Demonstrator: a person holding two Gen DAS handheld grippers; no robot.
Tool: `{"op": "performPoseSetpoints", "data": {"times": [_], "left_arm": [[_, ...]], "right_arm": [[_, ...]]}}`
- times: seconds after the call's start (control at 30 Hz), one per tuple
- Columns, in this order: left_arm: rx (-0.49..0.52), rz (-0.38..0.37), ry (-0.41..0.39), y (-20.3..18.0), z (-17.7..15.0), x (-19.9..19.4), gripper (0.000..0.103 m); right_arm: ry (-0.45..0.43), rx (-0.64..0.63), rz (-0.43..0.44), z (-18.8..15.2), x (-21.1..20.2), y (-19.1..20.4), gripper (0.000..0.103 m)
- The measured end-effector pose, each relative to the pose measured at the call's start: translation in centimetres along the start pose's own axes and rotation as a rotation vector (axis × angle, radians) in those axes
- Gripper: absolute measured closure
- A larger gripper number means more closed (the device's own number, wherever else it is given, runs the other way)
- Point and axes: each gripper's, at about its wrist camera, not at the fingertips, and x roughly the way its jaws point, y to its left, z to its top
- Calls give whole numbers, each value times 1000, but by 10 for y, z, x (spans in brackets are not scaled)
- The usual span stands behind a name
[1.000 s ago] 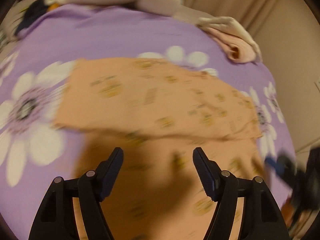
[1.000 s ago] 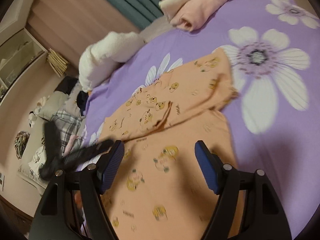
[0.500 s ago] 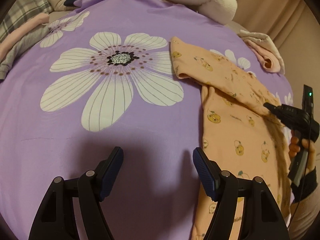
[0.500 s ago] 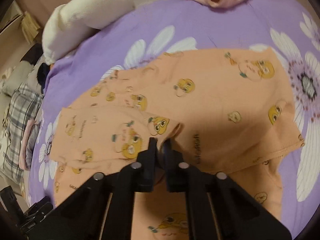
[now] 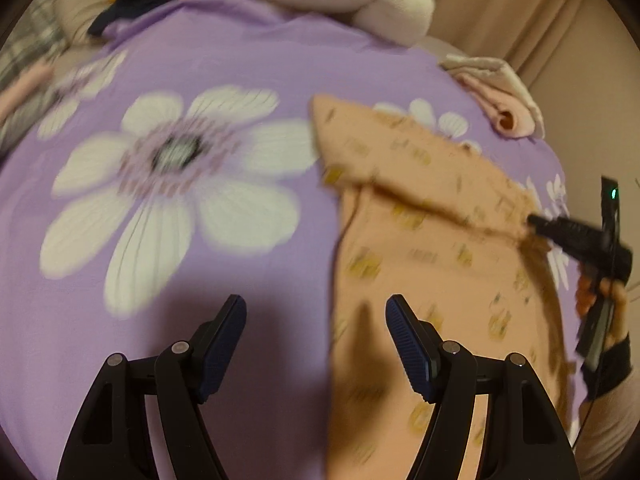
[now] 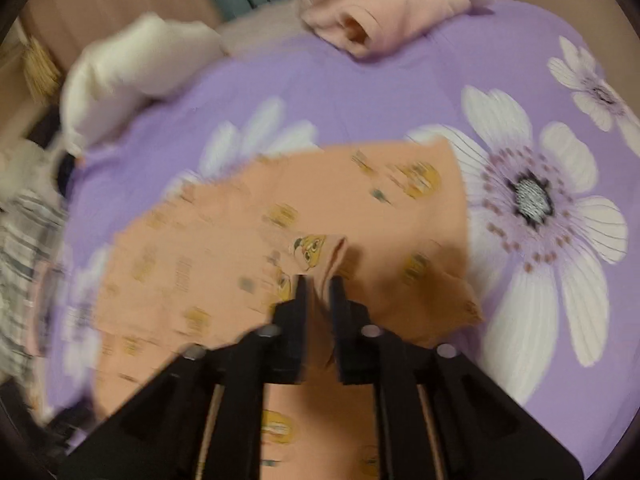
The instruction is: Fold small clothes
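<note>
We are carrying one fold across the orange cartoon-print cotton garment (image 6: 360, 208), the right tongs (image 6: 318, 280) clenched on a ridge of its cloth though their jaws have just been easing apart, the left tongs (image 5: 316, 320) released over the purple flowered bedsheet (image 5: 240, 60) at its nine o'clock, further folds remaining.

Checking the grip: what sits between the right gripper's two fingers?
A pinched fold of the orange printed garment sits in the right gripper, shown in the right wrist view.

Peach-orange garment (image 6: 360, 208) with yellow cartoon prints, purple bedsheet (image 5: 248, 60) (big white flowers), pale pink folded cloth (image 6: 384, 12)
</note>
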Motion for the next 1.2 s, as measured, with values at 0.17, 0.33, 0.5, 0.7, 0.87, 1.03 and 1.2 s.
{"op": "performPoseSetpoints", "data": {"times": [0.17, 0.33, 0.5, 0.7, 0.87, 1.03, 1.2], "left_arm": [[56, -65, -60, -36, 44, 19, 32], [98, -1, -72, -58, 61, 58, 35], [99, 51, 6, -51, 52, 88, 37], [138, 29, 18, -54, 41, 64, 37], [86, -43, 28, -28, 6, 15, 30], [-62, -145, 74, 14, -35, -17, 30], [-178, -282, 114, 30, -68, -27, 29]], "right_arm": [[-146, -29, -11, -8, -21, 1, 76], [-118, -96, 112, -18, -16, 6, 83], [-44, -143, 41, -33, 6, 1, 91], [-28, -144, 33, -46, -7, -5, 83], [-68, -107, 133, -74, -60, -19, 54], [-59, -66, 156, -122, -100, -47, 47], [-22, 47, 170, -161, -112, -83, 45]]}}
